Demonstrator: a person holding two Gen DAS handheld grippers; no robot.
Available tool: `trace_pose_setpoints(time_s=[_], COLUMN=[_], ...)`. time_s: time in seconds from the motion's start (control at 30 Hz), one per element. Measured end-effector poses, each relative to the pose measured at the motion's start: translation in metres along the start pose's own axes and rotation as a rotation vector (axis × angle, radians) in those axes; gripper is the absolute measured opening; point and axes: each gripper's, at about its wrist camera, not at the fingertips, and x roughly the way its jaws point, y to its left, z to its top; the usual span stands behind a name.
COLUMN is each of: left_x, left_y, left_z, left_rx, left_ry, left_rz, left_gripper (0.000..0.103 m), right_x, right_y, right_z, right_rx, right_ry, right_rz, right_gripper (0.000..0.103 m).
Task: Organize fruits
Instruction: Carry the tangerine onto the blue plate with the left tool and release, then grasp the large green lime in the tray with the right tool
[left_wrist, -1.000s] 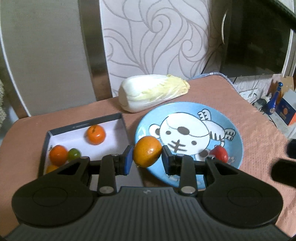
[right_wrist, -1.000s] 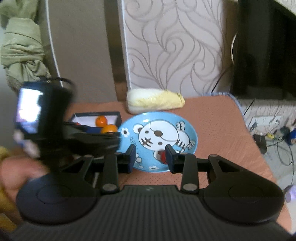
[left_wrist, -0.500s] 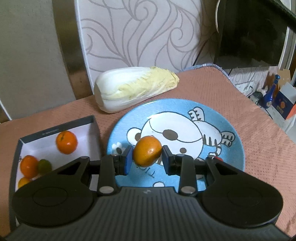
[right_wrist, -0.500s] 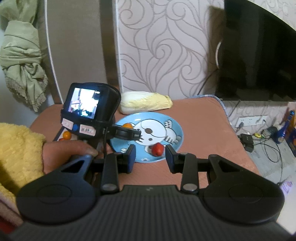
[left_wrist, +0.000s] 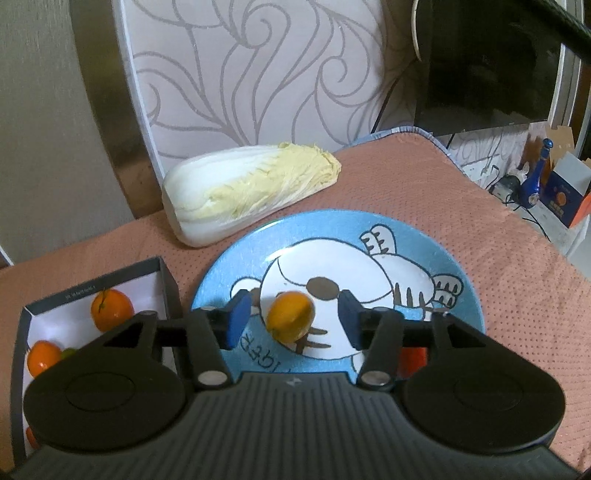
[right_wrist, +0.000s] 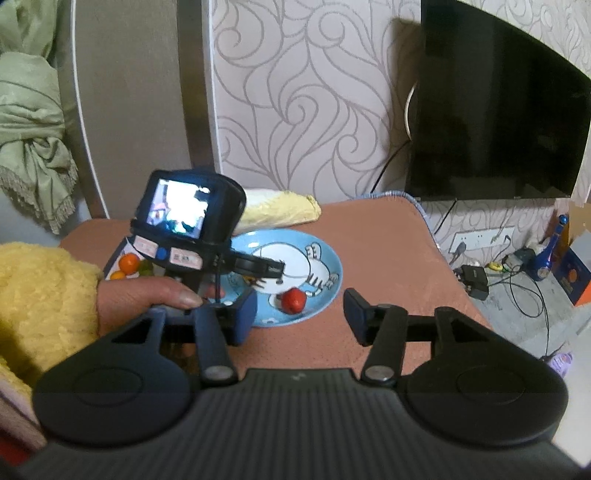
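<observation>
Left claw (left_wrist: 291, 317) over the blue tiger plate (left_wrist: 454, 266), jaws opening; orange kumquat (left_wrist: 290, 315) sits between the pads, clear of both, on the plate. Right claw (right_wrist: 300, 308) opening, nothing between its jaws. Red fruit (right_wrist: 293, 300) on the plate's near side. Other oranges (left_wrist: 110, 309) remain in the box (left_wrist: 168, 280) left of the plate. Napa cabbage (left_wrist: 251, 192) behind, on the tabletop (left_wrist: 480, 206).

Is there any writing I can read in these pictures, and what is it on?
"TIGER", seen upside down: on the blue plate, near its front rim.
Small print on the box rim: too small to read.
Stickers on the left gripper's camera: blurred.
Orange-and-blue carton on the floor: no letters legible.
</observation>
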Motion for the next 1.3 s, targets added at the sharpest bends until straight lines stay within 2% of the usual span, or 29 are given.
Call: trace_pose_setpoints(time_s=[0.3, 0.47, 0.63, 0.7, 0.9, 1.03, 1.3], left_x=[-0.016, -0.034, -0.059, -0.068, -0.098, -0.112, -0.136], left_y=[0.002, 0.007, 0.016, 0.022, 0.042, 0.064, 0.113], left_z=[0.006, 0.009, 0.012, 0.011, 0.002, -0.007, -0.037], left_rx=[-0.002, -0.026, -0.054, -0.068, -0.091, -0.134, -0.201], left_ry=[-0.030, -0.053, -0.076, -0.083, -0.116, -0.116, -0.103], left_rz=[-0.012, -0.011, -0.002, 0.011, 0.043, 0.074, 0.160], left_gripper=[0.065, 0.065, 0.066, 0.070, 0.070, 0.070, 0.071], right_x=[-0.006, -0.006, -0.009, -0.007, 0.000, 0.003, 0.020], right_y=[-0.001, 0.002, -0.003, -0.005, -0.002, 0.014, 0.055], right_z=[0.002, 0.002, 0.000, -0.001, 0.003, 0.008, 0.014], right_rx=[0.023, 0.016, 0.086, 0.124, 0.183, 0.132, 0.041], right_ry=[-0.034, -0.040, -0.073, -0.076, -0.075, -0.092, -0.071], right_rz=[0.027, -0.002, -0.008, -0.005, 0.049, 0.091, 0.203], right_gripper=[0.055, 0.055, 0.055, 0.055, 0.055, 0.055, 0.054])
